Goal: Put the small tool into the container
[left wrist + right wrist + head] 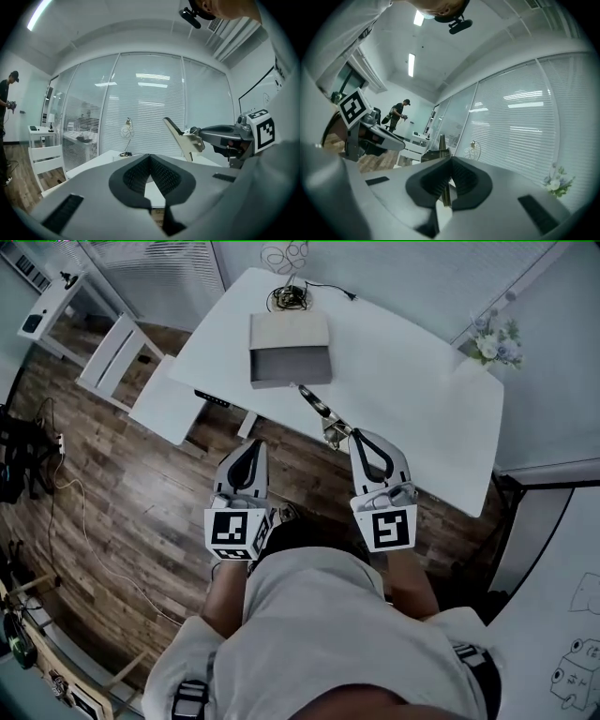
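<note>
The container is an open grey box (pixel 289 352) standing at the back of the white table (pixel 422 381). The small tool (pixel 319 407) is a flat metal piece with a darker handle, and my right gripper (pixel 356 435) is shut on it. It sticks out past the jaws toward the box and hangs over the table's near edge. In the right gripper view the tool (pixel 441 146) shows edge-on between the pads. My left gripper (pixel 251 448) hovers over the floor just short of the table, shut and holding nothing. From the left gripper view (pixel 150 159) the tool (pixel 182 138) appears at the right.
A white chair (pixel 114 354) stands left of the table on the wood floor. A coil of cable and a wire lamp (pixel 289 294) sit behind the box, and flowers (pixel 495 341) stand at the table's far right corner. A person (pixel 398 113) stands far off.
</note>
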A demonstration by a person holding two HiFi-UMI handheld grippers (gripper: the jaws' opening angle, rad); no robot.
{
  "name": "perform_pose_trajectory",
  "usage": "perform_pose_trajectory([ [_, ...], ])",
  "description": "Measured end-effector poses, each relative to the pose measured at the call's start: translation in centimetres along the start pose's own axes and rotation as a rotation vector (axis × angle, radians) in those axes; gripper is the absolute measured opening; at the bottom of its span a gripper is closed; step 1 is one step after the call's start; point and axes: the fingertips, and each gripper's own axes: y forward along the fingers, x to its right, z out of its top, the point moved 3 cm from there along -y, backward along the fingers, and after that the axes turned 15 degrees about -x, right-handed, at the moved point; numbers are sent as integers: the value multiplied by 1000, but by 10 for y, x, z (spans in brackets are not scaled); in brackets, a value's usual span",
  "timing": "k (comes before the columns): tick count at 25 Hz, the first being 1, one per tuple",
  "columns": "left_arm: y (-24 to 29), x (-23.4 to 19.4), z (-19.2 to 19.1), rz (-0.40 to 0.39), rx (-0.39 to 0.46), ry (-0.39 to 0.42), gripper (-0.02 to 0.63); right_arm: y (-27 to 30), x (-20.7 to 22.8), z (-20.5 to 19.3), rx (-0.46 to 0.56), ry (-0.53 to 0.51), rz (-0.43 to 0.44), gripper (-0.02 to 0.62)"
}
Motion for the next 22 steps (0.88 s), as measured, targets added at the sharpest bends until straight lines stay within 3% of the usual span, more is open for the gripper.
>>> perform_pose_trajectory([
  [3,18,-18,-2,-13,-10,-11,23,29,-5,-5,-90,-139,3,26],
  [7,36,-38,-2,-4,-15,-41,23,64,-7,-1,-91,-238,23,26],
  [17,81,-68,-10,84,-56,-108,23,141,-2,-16,-91,-360,124,26],
  [22,102,-79,-24,160,-123,-159,23,178,-5,-24,-93,-458,202,26],
])
